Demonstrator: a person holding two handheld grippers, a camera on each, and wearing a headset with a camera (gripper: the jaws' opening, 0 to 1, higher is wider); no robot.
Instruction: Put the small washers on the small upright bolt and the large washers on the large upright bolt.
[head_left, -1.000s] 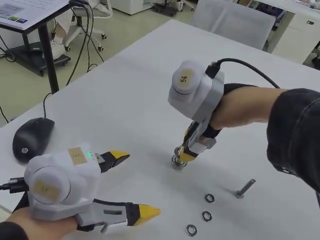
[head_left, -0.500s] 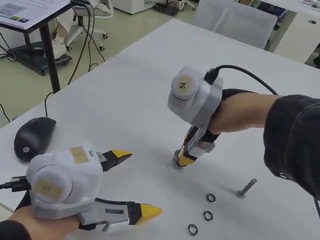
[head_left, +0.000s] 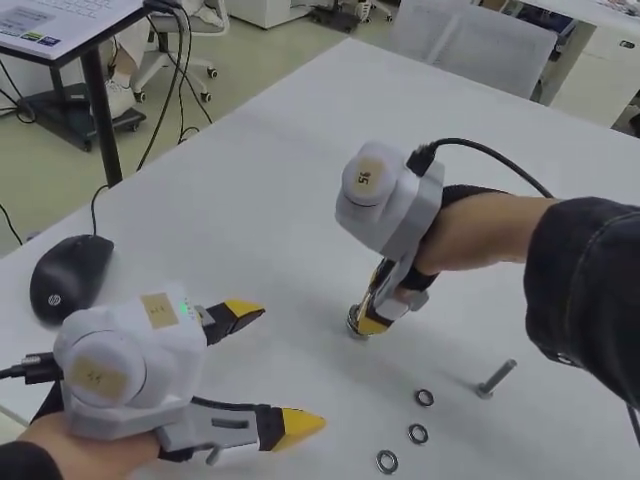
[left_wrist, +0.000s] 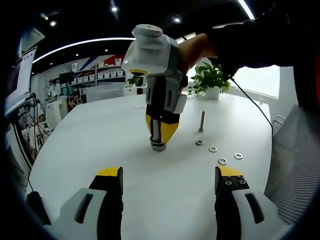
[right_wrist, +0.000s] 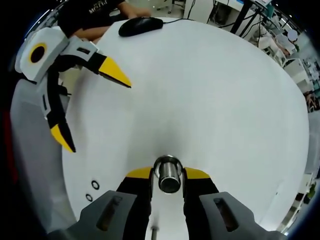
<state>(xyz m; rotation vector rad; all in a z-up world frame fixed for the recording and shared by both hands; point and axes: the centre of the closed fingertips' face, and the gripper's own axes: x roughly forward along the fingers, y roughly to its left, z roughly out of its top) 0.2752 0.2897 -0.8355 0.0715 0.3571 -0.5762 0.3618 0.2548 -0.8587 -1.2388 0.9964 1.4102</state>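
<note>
Washers (head_left: 418, 433) and bolts occupy the right of your smooth white tabletop (head_left: 260, 180). From the left: your left gripper (head_left: 280, 366) is spread wide and holds nothing between its yellow tips. Your right gripper (head_left: 365, 322) pinches the large bolt (right_wrist: 169, 176), which stands upright on the tabletop. Its shank is masked by the jaws and its base is hard to make out. Three steel rings lie flat nearby. The small bolt (head_left: 495, 377) lies on its side, farthest right.

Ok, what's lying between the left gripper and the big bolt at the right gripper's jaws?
Nothing: bare white table separates the left gripper from the large bolt, clearest in the left gripper view. The washers lie off to the side.
</note>
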